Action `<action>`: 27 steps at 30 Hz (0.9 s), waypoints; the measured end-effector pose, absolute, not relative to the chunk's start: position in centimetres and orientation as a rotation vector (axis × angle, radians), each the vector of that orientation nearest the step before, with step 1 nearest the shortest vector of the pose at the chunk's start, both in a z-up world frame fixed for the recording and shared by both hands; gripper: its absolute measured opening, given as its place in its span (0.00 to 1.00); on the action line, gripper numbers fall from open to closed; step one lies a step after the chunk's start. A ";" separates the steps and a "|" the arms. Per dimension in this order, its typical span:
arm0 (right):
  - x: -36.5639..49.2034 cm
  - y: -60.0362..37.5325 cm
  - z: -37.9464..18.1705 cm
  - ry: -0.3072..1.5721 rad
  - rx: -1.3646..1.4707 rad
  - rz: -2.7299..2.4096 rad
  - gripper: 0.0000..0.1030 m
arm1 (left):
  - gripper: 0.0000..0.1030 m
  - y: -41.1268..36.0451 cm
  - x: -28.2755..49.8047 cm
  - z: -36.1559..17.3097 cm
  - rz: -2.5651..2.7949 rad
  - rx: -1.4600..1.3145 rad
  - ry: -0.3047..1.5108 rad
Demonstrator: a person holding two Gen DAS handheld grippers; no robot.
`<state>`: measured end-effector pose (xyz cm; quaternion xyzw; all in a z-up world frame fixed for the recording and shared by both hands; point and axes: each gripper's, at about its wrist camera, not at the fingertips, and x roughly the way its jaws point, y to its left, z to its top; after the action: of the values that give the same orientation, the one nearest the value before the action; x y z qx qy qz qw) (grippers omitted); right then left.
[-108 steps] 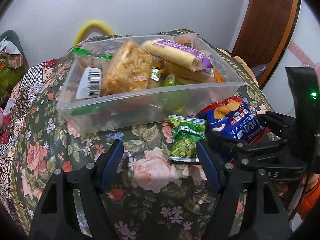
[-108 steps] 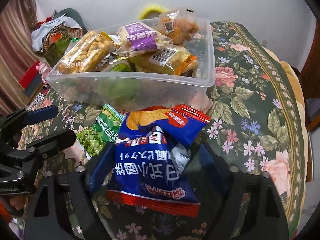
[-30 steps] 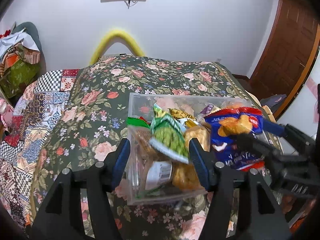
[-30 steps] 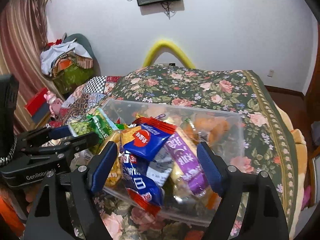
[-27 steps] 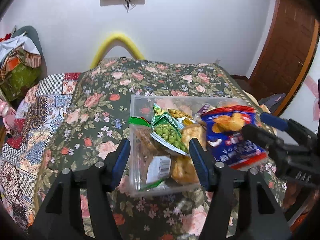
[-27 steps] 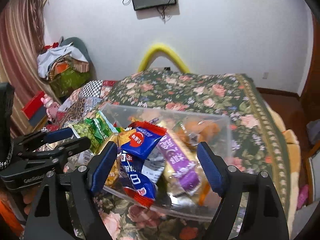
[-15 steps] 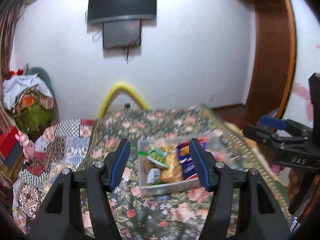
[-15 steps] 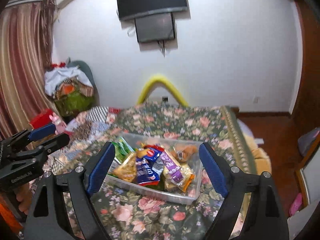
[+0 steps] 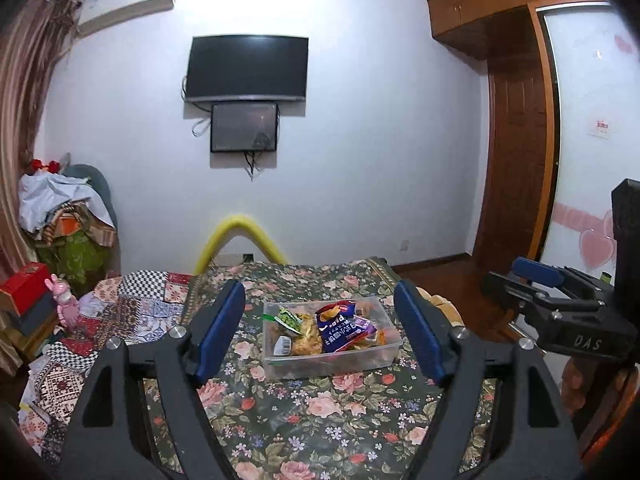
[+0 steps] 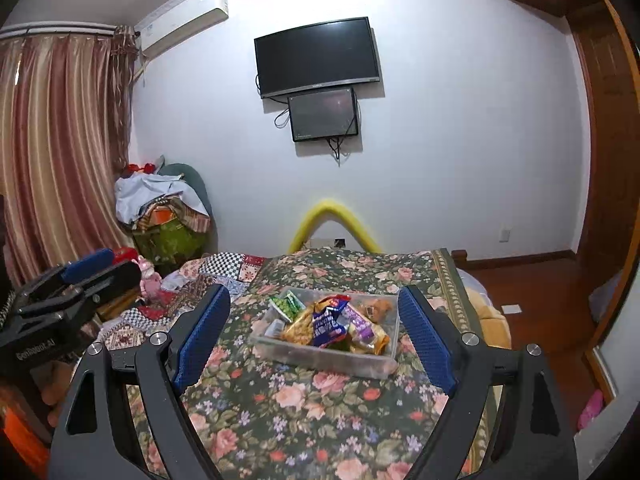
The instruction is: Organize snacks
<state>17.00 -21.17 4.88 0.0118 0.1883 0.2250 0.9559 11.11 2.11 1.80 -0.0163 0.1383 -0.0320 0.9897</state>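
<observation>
Both grippers, left gripper point(image 9: 320, 328) and right gripper point(image 10: 314, 334), fingers spread, empty, high above bed point(image 9: 320, 420). Snacks point(image 9: 340, 326) piled in clear bin point(image 9: 332, 362) on floral cover.

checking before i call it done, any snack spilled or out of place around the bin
Nothing stands out. The snack packets sit heaped inside the clear bin on the floral cloth; none lie outside it. Both claws are open and empty.

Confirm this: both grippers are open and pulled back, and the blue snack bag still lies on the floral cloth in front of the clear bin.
Wrong on the bag: the blue snack bag lies inside the clear bin, as the left wrist view shows. The left gripper and right gripper are indeed open and pulled back.
</observation>
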 end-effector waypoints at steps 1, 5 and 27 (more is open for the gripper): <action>16.5 -21.1 4.8 0.375 0.016 0.454 0.82 | 0.86 2.1 10.7 1.8 -0.066 -0.036 0.274; 15.0 -20.9 4.5 0.348 -0.003 0.437 0.88 | 0.94 2.0 8.9 1.7 -0.059 -0.053 0.240; 12.7 -21.7 4.2 0.306 0.014 0.406 1.00 | 1.00 2.0 7.8 0.3 -0.030 -0.055 0.238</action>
<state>12.71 -21.65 4.17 0.0068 0.1515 0.2010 0.9678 7.85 1.96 0.30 -0.0276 0.1189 -0.0150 0.9924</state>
